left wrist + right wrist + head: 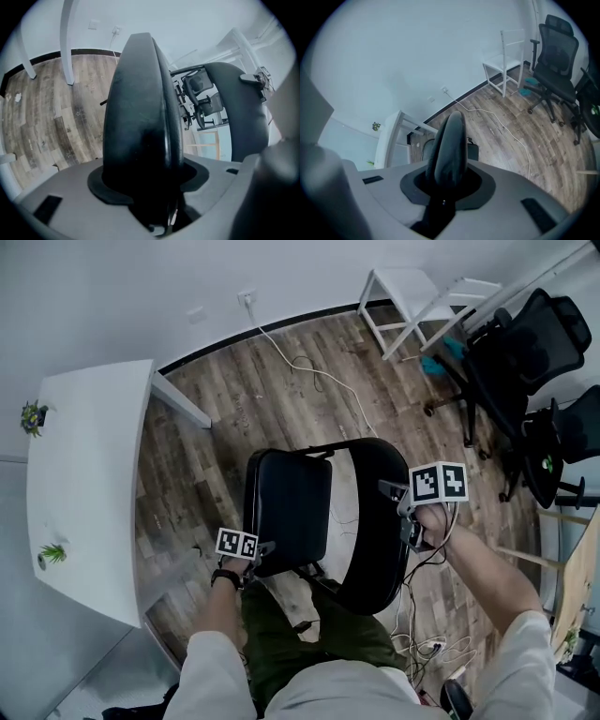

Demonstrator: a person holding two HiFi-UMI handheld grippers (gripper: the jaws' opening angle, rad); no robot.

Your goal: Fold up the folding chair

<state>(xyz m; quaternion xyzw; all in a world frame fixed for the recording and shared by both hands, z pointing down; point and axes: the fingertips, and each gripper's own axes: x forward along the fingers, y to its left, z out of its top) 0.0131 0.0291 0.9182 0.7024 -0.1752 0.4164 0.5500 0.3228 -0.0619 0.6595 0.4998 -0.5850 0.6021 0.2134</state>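
Wood floor (244, 399) by white table (84, 484): chair (319, 521) is being held at the person's knees. Seat (140, 117) edge is being clamped by left gripper (261, 551), jaws mid-wide; backrest (450, 145) is being pinched by right gripper (394, 493), jaws narrow.

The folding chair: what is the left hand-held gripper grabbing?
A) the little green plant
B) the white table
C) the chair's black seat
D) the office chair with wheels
C: the left hand-held gripper is clamped on the edge of the black seat, and its own view shows the thick padded edge filling the jaws. The right hand-held gripper holds the backrest.
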